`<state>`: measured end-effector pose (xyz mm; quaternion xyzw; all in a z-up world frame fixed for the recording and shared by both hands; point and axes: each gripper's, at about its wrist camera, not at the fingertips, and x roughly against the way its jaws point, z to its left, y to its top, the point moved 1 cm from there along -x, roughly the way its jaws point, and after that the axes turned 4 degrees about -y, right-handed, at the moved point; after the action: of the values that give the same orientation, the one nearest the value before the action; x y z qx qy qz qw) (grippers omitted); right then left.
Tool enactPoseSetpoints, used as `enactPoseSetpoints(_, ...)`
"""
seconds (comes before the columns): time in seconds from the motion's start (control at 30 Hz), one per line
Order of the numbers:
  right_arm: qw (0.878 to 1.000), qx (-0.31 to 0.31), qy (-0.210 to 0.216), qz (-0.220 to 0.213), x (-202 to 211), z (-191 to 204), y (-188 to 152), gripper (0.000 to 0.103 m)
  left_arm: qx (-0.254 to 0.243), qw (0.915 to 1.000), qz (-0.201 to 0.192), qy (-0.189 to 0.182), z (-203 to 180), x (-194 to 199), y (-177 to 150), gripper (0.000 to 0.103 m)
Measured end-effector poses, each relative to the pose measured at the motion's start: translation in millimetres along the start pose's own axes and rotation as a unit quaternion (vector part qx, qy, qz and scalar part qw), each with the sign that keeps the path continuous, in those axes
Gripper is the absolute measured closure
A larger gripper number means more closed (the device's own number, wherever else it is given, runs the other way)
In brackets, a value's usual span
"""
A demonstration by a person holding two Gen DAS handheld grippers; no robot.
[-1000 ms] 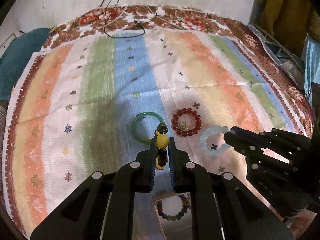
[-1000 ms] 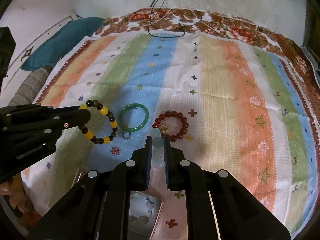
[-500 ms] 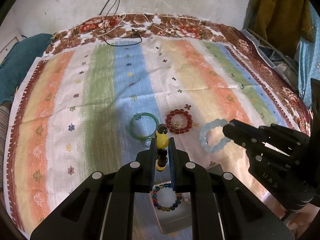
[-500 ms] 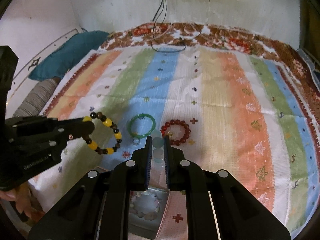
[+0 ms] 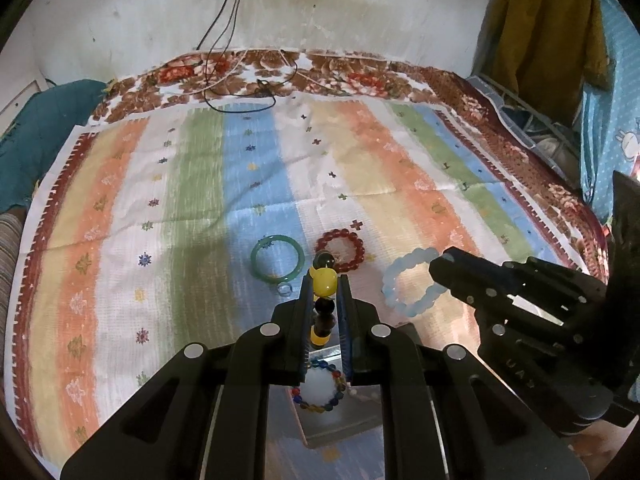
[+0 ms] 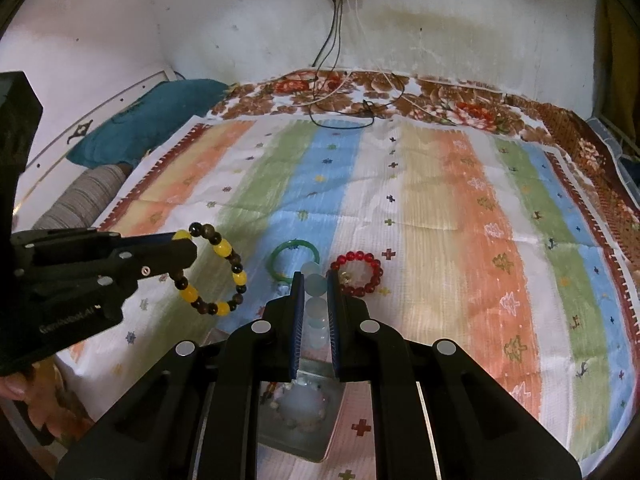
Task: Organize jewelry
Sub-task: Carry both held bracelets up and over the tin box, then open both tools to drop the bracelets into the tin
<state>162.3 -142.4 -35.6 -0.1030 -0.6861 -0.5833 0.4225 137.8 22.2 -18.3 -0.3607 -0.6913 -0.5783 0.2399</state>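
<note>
My left gripper (image 5: 325, 280) is shut on a yellow-and-dark bead bracelet (image 5: 323, 285), held above the striped cloth; the bracelet shows whole in the right wrist view (image 6: 218, 268). My right gripper (image 6: 314, 280) is shut on a pale blue bead bracelet (image 6: 314, 296), also seen in the left wrist view (image 5: 408, 280). On the cloth lie a green bangle (image 5: 277, 258), a red bead bracelet (image 5: 341, 249) and a small clear ring (image 5: 285, 289). Below the grippers a grey box (image 5: 340, 420) holds a multicoloured bead bracelet (image 5: 318, 388).
The striped cloth (image 5: 200, 200) covers a bed with a floral border. Charger cables (image 5: 240, 92) lie at the far edge below a wall socket. A teal pillow (image 6: 148, 108) lies at the left. Clothes (image 5: 548, 32) hang at the right.
Both grippers have risen and pulled back from the cloth with their bracelets held. The grey box with the multicoloured bracelet has come further into view beneath them.
</note>
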Motion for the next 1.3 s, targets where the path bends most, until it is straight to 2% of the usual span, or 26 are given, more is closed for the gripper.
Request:
enactPoseSetpoints(0.67,1.000,0.004,0.013,-0.003,29.0,5.5,-28.1,0.091,-0.021,0.9995,-0.018,-0.012,-16.7,30.6,-30.4,0.092)
enactPoseSetpoints(1.1,0.999,0.014,0.032,0.012,35.0,12.6,-43.5,0.091,-0.018,0.9997,0.000,-0.013,-21.5,30.5,-44.9,0.091)
enactPoseSetpoints(1.13,0.999,0.012,0.031,0.014,34.2,11.8,-43.3,0.090,-0.018,0.9997,0.005,-0.013,-20.3,28.9,-45.0,0.091)
enactPoseSetpoints(1.2,1.000,0.010,0.026,0.013,34.2,10.0,-42.4,0.076,-0.014,0.9998,0.009,-0.005,-16.9,26.8,-44.5,0.080)
enactPoseSetpoints(1.23,1.000,0.011,0.020,0.011,34.3,9.5,-41.1,0.063,-0.011,0.9999,0.008,-0.003,-15.0,26.9,-43.9,0.078)
enactPoseSetpoints(1.3,1.000,0.014,0.011,0.010,33.5,8.9,-40.5,0.061,-0.001,1.0000,0.006,0.003,-8.5,25.5,-40.9,0.071)
